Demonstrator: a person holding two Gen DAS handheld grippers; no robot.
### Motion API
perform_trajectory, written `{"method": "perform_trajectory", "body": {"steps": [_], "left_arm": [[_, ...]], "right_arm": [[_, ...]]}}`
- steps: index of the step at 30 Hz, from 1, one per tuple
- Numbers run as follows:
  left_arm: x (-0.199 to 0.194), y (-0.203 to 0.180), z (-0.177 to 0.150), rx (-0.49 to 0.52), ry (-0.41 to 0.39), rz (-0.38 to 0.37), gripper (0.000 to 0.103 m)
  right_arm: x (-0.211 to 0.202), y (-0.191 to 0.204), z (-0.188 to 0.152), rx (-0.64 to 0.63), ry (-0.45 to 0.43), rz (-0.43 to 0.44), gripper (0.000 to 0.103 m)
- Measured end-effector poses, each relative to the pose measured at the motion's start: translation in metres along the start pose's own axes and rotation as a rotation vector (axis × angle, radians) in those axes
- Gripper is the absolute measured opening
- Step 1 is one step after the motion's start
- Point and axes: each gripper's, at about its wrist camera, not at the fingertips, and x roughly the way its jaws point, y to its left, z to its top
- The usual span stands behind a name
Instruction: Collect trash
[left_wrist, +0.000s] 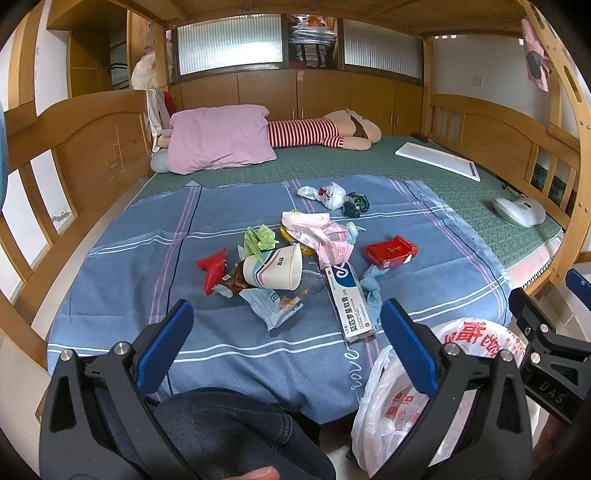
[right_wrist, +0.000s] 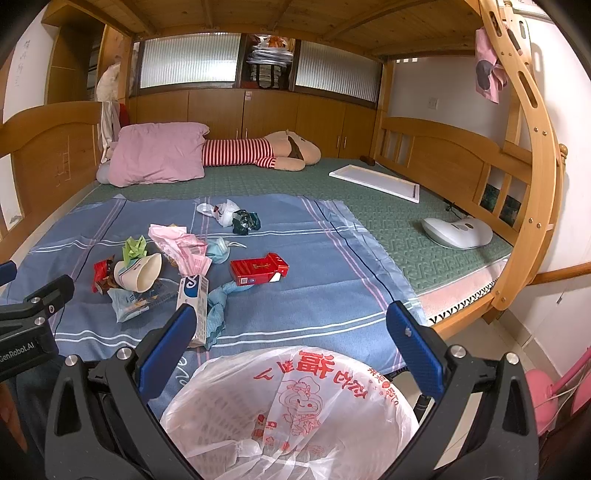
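Note:
Trash lies in a heap on the blue striped sheet (left_wrist: 236, 332): a tipped paper cup (left_wrist: 275, 267), a white ointment box (left_wrist: 349, 299), a red cigarette pack (left_wrist: 391, 252), a red wrapper (left_wrist: 212, 269), green paper (left_wrist: 260, 238), pink wrappers (left_wrist: 321, 232) and a blue tissue (left_wrist: 371, 291). A bin lined with a white plastic bag (right_wrist: 295, 406) stands at the bed's near edge. My left gripper (left_wrist: 286, 332) is open and empty, short of the heap. My right gripper (right_wrist: 291, 332) is open and empty, above the bin. The cigarette pack (right_wrist: 258, 271) and box (right_wrist: 194, 299) lie ahead of it.
A pink pillow (left_wrist: 218, 138) and a striped plush toy (left_wrist: 321, 133) lie at the far end of the bed. A white board (left_wrist: 439, 158) and a white device (left_wrist: 519, 211) rest on the green mat at right. Wooden bed rails (left_wrist: 74, 155) run along both sides.

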Motion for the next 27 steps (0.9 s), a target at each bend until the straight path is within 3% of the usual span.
{"method": "perform_trajectory", "body": {"steps": [27], "left_arm": [[0.0004, -0.0035, -0.0044, 0.002, -0.001, -0.002, 0.1]], "right_arm": [[0.0026, 0.0004, -0.0048, -0.002, 0.002, -0.002, 0.101]]}}
